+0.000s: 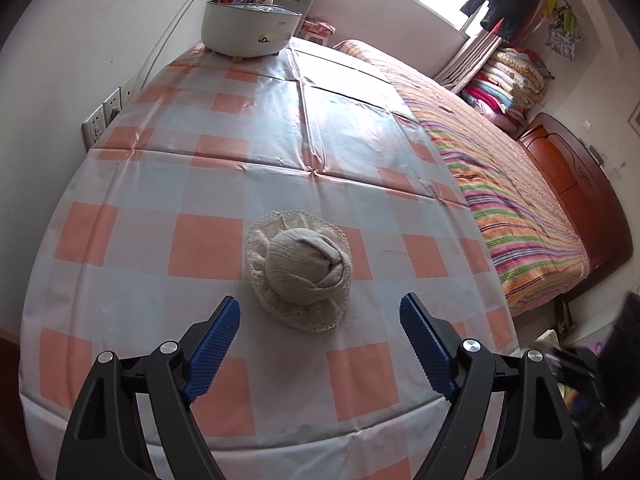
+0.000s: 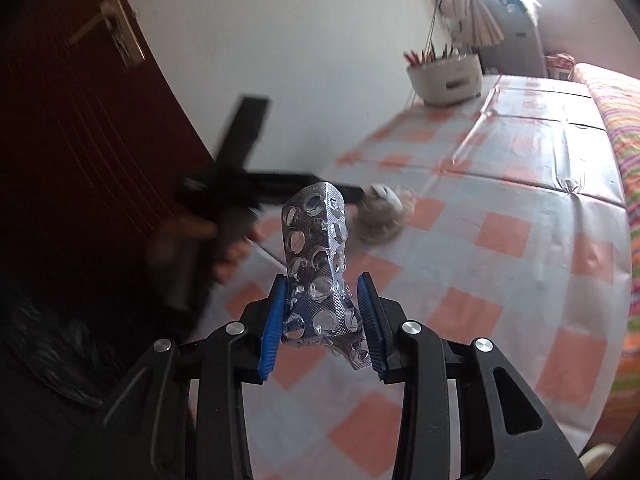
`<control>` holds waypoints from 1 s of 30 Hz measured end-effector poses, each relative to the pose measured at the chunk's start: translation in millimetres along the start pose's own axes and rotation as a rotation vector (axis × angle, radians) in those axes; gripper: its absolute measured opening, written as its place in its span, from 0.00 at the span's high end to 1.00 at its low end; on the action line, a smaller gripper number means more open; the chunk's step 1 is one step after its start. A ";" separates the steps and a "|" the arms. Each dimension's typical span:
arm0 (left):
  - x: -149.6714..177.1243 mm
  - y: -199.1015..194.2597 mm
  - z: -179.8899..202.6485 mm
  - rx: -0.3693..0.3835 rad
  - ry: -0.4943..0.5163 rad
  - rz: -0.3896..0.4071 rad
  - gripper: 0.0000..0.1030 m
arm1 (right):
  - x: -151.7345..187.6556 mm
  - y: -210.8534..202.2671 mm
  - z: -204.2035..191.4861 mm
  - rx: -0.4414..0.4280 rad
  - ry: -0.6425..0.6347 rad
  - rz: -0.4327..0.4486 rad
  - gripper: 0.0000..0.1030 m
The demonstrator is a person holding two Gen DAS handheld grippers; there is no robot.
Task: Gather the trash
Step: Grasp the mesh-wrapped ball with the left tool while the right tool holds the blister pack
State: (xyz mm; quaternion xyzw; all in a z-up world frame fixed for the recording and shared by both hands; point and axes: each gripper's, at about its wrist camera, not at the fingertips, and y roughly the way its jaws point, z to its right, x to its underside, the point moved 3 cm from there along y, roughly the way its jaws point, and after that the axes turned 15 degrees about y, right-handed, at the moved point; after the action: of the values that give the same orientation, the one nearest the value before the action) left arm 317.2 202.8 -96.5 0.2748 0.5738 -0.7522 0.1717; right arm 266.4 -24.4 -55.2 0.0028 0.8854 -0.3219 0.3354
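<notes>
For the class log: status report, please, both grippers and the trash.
Right gripper shut on blister pack. Left gripper open, facing sock ball. Nothing between.

One cream hat (image 1: 298,270) lies on the table (image 1: 208,184), and one white pot (image 1: 250,28) stands at its far end. One empty blister pack (image 2: 320,264) shows. Two grippers appear: left gripper (image 1: 320,346), right gripper (image 2: 322,320).

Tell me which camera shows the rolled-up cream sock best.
The left wrist view. The rolled-up cream sock lies sharp and unobstructed on the checked tablecloth, centred just ahead of the open left tongs. The right wrist view shows the same sock only small, farther off and motion-blurred.
</notes>
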 end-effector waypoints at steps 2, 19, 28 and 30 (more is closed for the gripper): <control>-1.3 8.0 3.7 -0.024 0.012 -0.016 0.23 | 3.7 -19.2 -5.0 -0.065 0.054 0.068 0.66; -11.3 47.6 2.0 -0.058 -0.015 -0.046 0.23 | 18.5 -31.1 -7.9 -0.074 0.118 0.148 0.66; -12.2 47.1 0.6 -0.111 -0.001 -0.014 0.46 | 23.1 -27.6 -7.9 -0.080 0.108 0.146 0.66; -11.5 45.7 0.6 -0.115 -0.002 -0.008 0.48 | 23.0 -29.0 -7.8 -0.077 0.111 0.152 0.66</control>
State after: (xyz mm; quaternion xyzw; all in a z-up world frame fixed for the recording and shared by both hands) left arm 352.4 188.7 -124.5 0.2611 0.6170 -0.7190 0.1848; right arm 237.5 -47.7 -48.0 0.0749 0.9116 -0.2603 0.3093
